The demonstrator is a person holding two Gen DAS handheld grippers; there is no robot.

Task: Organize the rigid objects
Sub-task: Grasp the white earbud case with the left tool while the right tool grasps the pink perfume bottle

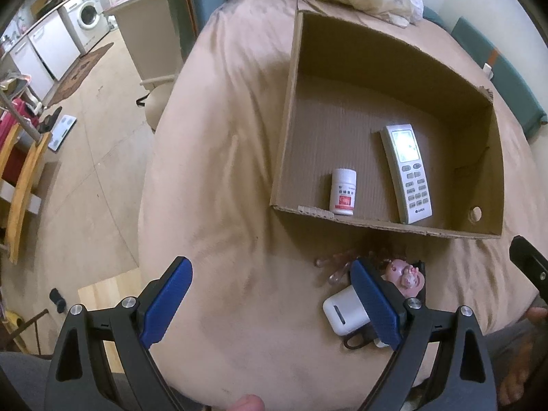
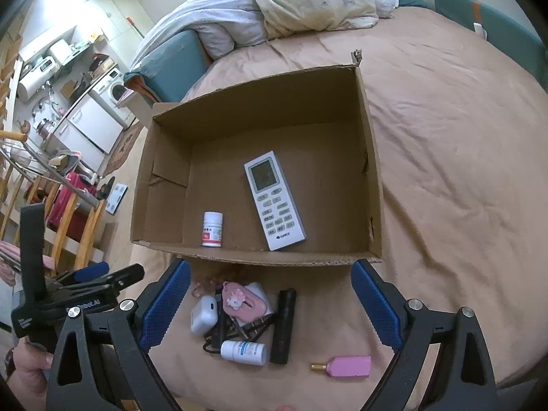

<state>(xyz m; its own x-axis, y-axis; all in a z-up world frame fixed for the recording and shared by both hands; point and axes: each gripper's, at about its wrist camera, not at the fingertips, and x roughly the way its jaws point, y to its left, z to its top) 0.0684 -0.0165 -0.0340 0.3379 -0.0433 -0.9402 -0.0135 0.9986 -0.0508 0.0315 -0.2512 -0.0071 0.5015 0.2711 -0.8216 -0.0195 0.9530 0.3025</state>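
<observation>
Jaws on both grippers hanging wide apart, gripping nothing.
Right gripper (image 2: 270, 303) hovering over clutter by the box (image 2: 371, 185) near edge, probably picking next.

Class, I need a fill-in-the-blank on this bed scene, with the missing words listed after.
1. The white remote lies inside the ____ box.
2. The pill bottle in the box stands ____.
3. The pink tag lies ____ the box.
4. Both the left gripper and right gripper are ____.

Missing words: cardboard; upright; outside; open
</observation>
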